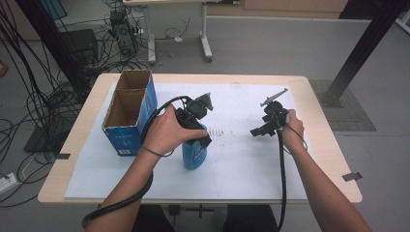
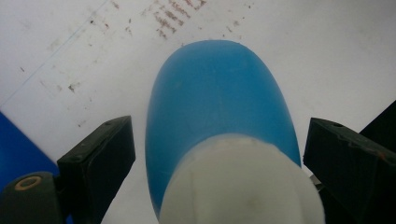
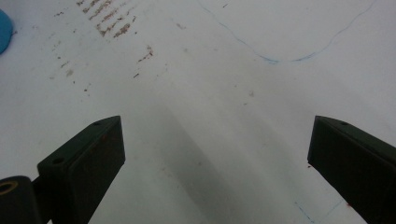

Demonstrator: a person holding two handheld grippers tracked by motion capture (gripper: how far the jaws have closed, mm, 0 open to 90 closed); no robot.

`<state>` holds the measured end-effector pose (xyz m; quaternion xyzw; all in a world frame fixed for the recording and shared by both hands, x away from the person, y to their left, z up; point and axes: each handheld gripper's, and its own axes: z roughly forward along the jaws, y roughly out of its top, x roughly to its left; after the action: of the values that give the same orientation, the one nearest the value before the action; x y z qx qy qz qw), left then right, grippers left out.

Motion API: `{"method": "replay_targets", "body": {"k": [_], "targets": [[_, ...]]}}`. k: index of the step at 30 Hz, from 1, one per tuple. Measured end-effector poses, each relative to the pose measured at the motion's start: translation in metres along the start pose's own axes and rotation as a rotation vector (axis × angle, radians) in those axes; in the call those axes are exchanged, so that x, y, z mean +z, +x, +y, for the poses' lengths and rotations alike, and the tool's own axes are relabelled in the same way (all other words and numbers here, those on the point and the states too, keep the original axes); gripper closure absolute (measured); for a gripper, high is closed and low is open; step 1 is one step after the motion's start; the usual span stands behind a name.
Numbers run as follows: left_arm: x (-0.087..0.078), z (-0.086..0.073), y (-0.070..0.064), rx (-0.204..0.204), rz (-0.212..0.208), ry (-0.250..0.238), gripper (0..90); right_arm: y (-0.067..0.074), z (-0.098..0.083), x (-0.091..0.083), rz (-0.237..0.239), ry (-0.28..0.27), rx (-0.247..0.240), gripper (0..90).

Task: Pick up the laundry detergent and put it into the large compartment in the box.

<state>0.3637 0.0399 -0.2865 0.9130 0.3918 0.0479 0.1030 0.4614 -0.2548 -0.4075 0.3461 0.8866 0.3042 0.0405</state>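
Two sets of jaws stood apart. The left gripper [image 1: 197,129], at the middle of the high view, straddled the white cap of the blue bottle [image 2: 219,116] without pressing it. The bottle stood upright on the white sheet [image 1: 251,164], just right of the open cardboard box [image 1: 129,113]. A sound grip probably needed the pads lower, centred on the neck, then closed squarely. The right gripper [image 1: 270,120], right of centre, hovered over bare sheet, holding nothing.
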Motion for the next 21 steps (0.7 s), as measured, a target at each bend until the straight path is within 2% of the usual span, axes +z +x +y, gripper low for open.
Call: {"method": "replay_targets", "body": {"k": [21], "targets": [[0.0004, -0.0004, 0.0011, -0.002, 0.0, 0.007, 9.5, 0.0001, 0.0002, -0.0002, 0.0, -0.001, 0.001, 3.5]]}}
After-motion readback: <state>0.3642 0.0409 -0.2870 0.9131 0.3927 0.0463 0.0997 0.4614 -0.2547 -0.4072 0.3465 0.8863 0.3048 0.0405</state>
